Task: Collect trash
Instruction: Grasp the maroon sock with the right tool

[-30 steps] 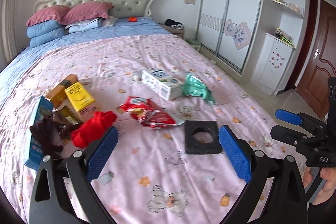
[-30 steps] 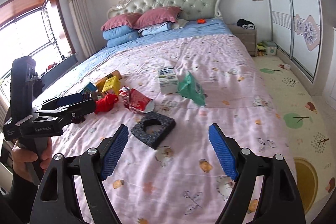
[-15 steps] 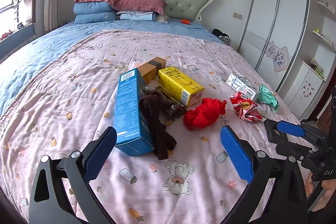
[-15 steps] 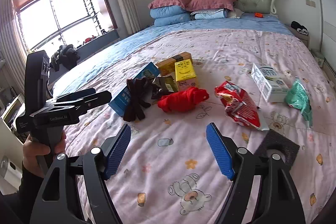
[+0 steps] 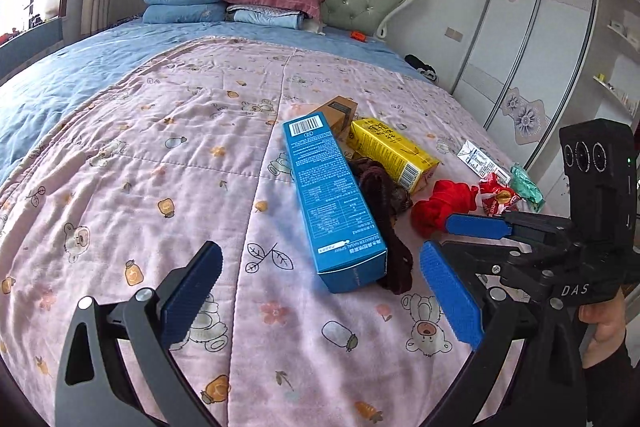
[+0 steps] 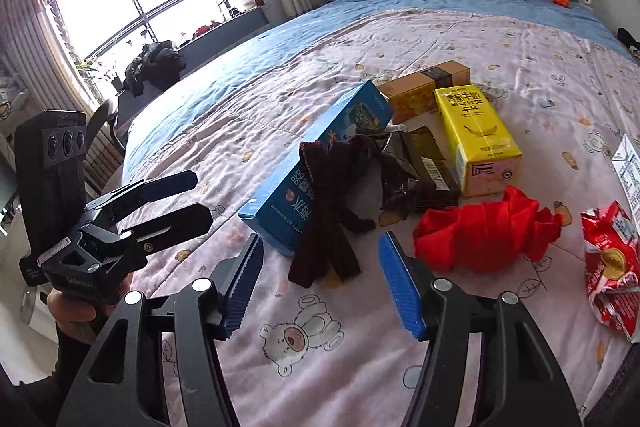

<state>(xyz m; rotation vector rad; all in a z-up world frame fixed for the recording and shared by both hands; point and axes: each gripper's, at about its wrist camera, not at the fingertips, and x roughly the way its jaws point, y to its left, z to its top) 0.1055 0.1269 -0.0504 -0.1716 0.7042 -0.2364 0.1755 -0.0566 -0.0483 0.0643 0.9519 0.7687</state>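
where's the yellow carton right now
The yellow carton lies on the pink quilt mid-bed, right of the blue box, in front of the brown box, with the red cloth just nearer the camera.

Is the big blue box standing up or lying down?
Lying down. The blue box rests flat on its long side on the pink quilt, with a dark brown cloth draped over it.
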